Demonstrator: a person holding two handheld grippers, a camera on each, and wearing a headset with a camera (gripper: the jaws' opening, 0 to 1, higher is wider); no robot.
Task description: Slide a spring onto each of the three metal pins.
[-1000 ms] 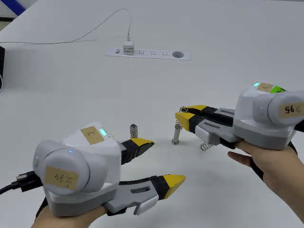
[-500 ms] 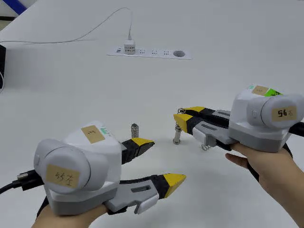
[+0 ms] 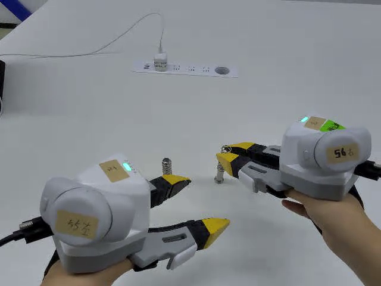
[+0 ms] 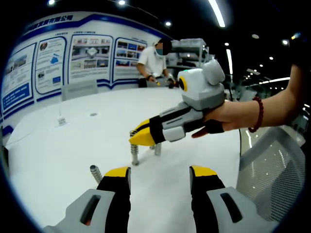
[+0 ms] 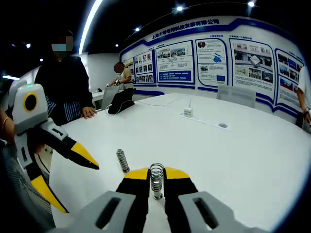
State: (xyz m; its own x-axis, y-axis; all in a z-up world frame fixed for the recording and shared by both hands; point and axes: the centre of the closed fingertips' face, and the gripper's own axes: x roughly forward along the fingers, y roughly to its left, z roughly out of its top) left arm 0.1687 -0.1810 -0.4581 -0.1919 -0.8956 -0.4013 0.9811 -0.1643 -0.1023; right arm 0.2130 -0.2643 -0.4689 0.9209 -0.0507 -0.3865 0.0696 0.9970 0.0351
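Spring is standing upright, pinched between the clenched jaws of the right gripper, a little right of the counter's middle. Directly under those jaws a metal pin is standing on the counter; the spring's lower end is meeting the pin's top, but how far it is threaded on cannot be told. To the left, well apart from the first, a second pin is standing upright and carrying a spring of its own, coils showing near its top. The left gripper is hovering at the near left with jaws released and spread wide, gripping nothing; its far yellow tip is sitting just near the second pin. In the left gripper view the right gripper is reaching in from the right, a hand wrapped around its body, with another upright post just behind the pin below it, detail unclear. At the far side of the counter a white power strip is lying flat with a charger plugged in and a cable trailing off to the far left. In the right gripper view a person is standing beyond the counter's edge, in front of blue-trimmed wall posters.
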